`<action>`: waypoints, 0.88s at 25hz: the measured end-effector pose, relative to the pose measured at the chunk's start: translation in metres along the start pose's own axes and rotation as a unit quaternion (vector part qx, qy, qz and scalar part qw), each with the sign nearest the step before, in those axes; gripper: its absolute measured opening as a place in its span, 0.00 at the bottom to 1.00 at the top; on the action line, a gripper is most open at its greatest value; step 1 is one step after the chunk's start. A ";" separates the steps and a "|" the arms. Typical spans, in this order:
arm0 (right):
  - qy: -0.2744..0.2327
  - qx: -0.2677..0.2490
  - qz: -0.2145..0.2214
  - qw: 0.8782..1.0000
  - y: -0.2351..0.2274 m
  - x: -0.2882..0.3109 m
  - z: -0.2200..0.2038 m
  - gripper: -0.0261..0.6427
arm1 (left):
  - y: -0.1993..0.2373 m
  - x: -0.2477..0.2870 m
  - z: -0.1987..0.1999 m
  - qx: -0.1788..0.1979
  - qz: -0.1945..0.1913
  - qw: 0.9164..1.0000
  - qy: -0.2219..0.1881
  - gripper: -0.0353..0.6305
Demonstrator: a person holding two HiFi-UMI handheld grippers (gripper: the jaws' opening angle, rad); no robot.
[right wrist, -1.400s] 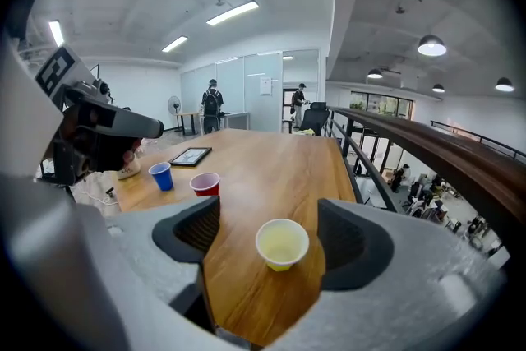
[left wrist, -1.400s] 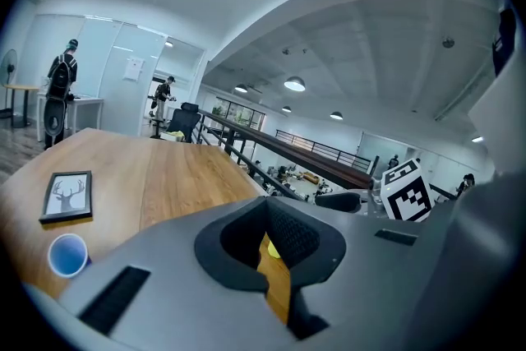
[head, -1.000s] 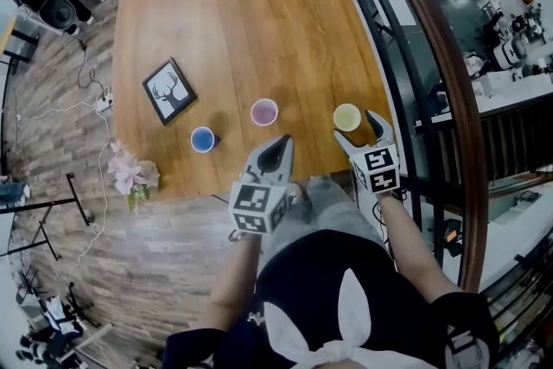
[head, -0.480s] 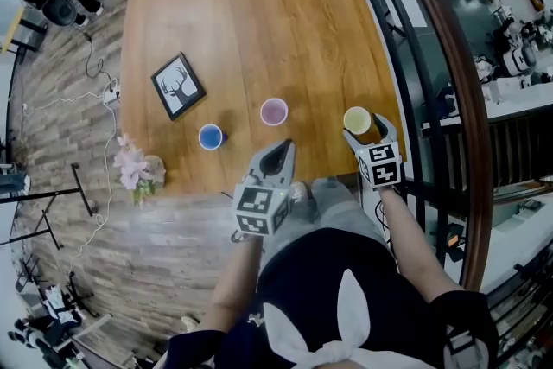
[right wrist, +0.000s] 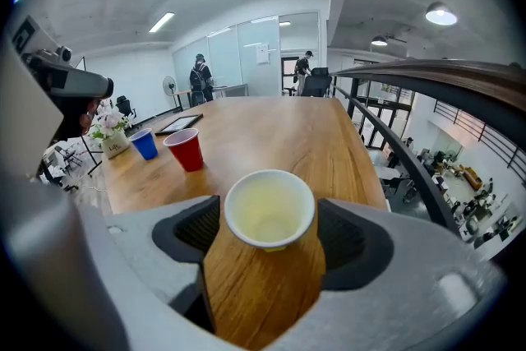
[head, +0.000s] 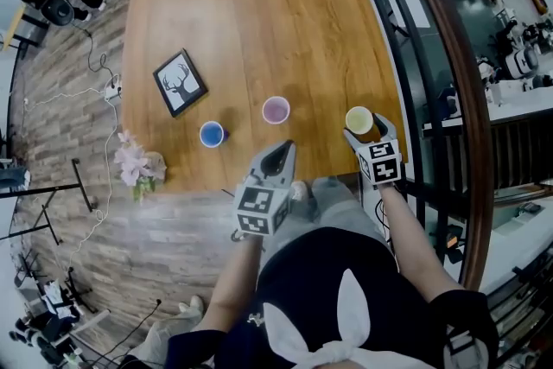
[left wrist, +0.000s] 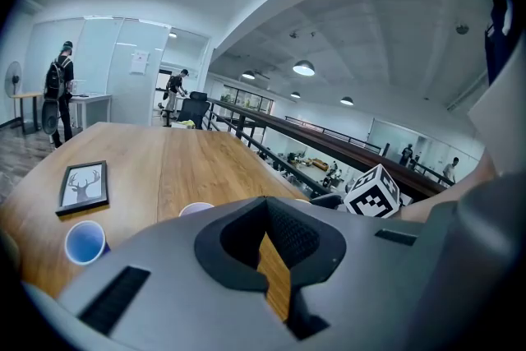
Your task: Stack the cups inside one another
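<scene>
— Where is the yellow cup (right wrist: pixel 269 208) sitting?

— It is standing upright on the bench (head: pixel 259 13), near the right front corner, between the jaws of the right hand-held gripper (head: pixel 366 130). Those jaws are gaping wide, one flanking each side of the rim, and are not pinching it.

— And what is the left hand-held gripper (head: pixel 281 151) doing?

— It is hovering at the bench's near edge with its jaws drawn together and gripping nothing. Only a sliver of wood is showing between them.

— And the other cups?

— The red cup (right wrist: pixel 186 150) is standing well apart to the left of the yellow one. The blue cup (right wrist: pixel 145 144) is sitting farther left, near a framed deer picture (head: pixel 180 83). Each cup is standing alone.
</scene>
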State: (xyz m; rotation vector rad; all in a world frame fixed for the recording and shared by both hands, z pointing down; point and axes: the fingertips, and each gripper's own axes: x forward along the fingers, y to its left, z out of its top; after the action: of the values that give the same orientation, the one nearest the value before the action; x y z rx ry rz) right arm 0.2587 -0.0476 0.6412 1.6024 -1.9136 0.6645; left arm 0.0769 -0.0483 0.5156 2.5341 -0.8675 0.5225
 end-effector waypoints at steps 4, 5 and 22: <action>-0.001 -0.004 0.001 1.000 0.002 -0.001 -0.001 0.56 | 0.000 -0.001 -0.002 0.000 0.001 1.000 0.000 0.08; -0.001 -0.006 0.001 1.000 0.002 -0.001 -0.001 0.54 | 0.001 -0.001 -0.002 0.001 0.001 1.000 0.000 0.08; -0.017 -0.020 0.005 1.000 0.005 -0.005 0.013 0.53 | 0.014 -0.010 0.000 -0.003 0.022 1.000 -0.006 0.08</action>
State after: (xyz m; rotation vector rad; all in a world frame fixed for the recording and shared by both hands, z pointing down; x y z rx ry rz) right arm 0.2536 -0.0518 0.6279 1.5898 -1.9480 0.6032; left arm 0.0605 -0.0535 0.5143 2.5202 -0.9307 0.5185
